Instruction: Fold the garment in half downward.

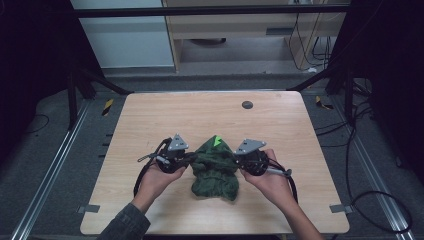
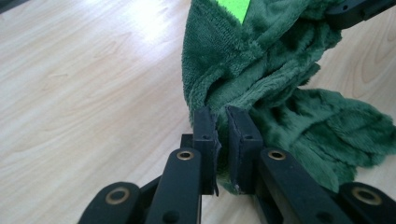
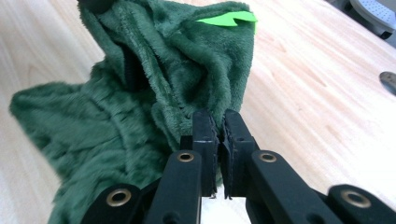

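Table: light wooden table (image 1: pixel 150 120) in the middle of the high view, with a small dark round disc (image 1: pixel 247 105) set in its surface toward the upper centre.
Cloth: dark green plush cloth (image 1: pixel 215 172) bunched in the lower centre of the high view, on the table between the 2 grippers; its upper part is lifted into a peak, its lower part lies crumpled on the wood.
Tag: bright green tag (image 1: pixel 217 141) at the top of the peak; it also appears at the top of both gripper views.
Left gripper: left gripper (image 1: pixel 189 159) sits at the left edge of the cloth, held by the left hand (image 1: pixel 155 181); in the left gripper view its 2 jaws are pressed nearly together, pinching a fold of the cloth.
Right gripper: right gripper (image 1: pixel 237 161) sits at the right edge of the cloth, held by the right hand (image 1: pixel 270 182); in the right gripper view its 2 jaws are closed together on the cloth's edge.
Floor: grey floor (image 1: pixel 50 165) around the table, with black cables (image 1: pixel 370 200) at the right of the frame.
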`<state>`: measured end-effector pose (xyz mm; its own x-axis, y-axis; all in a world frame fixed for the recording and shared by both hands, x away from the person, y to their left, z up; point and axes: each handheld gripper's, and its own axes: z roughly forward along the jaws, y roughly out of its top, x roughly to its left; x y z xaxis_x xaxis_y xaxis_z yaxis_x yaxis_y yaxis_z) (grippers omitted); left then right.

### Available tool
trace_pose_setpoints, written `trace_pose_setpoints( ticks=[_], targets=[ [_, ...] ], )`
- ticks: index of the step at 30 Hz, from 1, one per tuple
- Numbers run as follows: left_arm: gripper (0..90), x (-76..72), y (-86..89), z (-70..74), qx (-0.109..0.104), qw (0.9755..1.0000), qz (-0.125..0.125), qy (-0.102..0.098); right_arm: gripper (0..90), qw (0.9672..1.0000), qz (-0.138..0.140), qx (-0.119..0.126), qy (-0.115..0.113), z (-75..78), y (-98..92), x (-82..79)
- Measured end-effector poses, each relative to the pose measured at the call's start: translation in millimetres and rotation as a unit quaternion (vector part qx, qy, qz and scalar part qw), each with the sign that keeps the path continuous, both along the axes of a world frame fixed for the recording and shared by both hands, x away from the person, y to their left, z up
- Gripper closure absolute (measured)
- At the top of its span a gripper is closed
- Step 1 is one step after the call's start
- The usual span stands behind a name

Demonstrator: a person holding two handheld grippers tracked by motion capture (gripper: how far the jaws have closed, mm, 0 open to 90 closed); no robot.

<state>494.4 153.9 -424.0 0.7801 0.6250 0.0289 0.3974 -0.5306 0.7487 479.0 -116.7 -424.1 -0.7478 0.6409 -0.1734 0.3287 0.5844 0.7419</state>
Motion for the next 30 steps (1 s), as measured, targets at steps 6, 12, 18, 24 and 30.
trace_pose_setpoints(
  ticks=[6, 12, 18, 24, 30],
  targets=[
    [82.4, -7.5, 1.2, -5.9, -0.001, 1.0, -0.003, 0.005, 85.3, 1.0, 0.008, 0.002, 0.005, -4.7, -1.3, -9.3],
    [82.1, -14.0, 1.1, -12.0, -0.002, 0.9999, -0.009, 0.013, 85.1, 0.9999, 0.014, 0.001, 0.008, -7.4, -1.9, -17.2],
    [81.9, -13.8, 2.9, -18.9, -0.004, 0.9997, -0.009, 0.024, 84.6, 0.9997, 0.021, -0.001, 0.014, -11.7, 0.3, -21.1],
    [81.6, -18.2, 2.8, -21.1, -0.006, 0.9997, -0.009, 0.022, 84.0, 0.9996, 0.025, -0.004, 0.014, -12.2, 0.8, -23.7],
    [81.1, -24.4, 6.3, -28.0, -0.015, 0.9994, -0.009, 0.028, 84.4, 0.9991, 0.038, -0.008, 0.019, -16.4, 1.6, -31.6]
  ],
)
